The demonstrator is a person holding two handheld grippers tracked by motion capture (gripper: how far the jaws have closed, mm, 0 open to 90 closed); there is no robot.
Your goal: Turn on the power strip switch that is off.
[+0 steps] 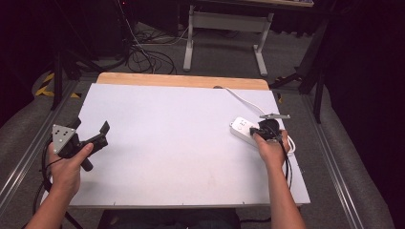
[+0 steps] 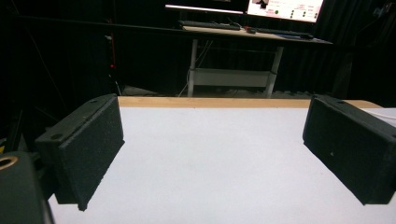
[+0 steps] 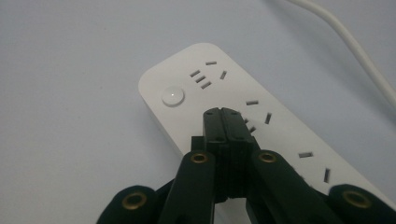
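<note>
Power strip [image 3: 243,107] right under closed right hand-held gripper [image 3: 225,122], tips over sockets

We are in a lab: black curtains [image 1: 367,71] enclose a white-topped wooden counter [image 1: 181,143], loose cables [image 1: 143,57] tangle on grey carpet [image 1: 229,57], and a lit monitor [image 2: 285,7] sits on a height-adjustable desk [image 2: 233,56].

The high view looks forward and down over the whole white worktop [image 1: 181,143] from the person's side. The left claw's camera sits low, facing level across that worktop toward a far desk [image 2: 252,32]. The right claw's camera looks steeply down, very close to a power strip [image 3: 243,102], also seen in the high view.
</note>
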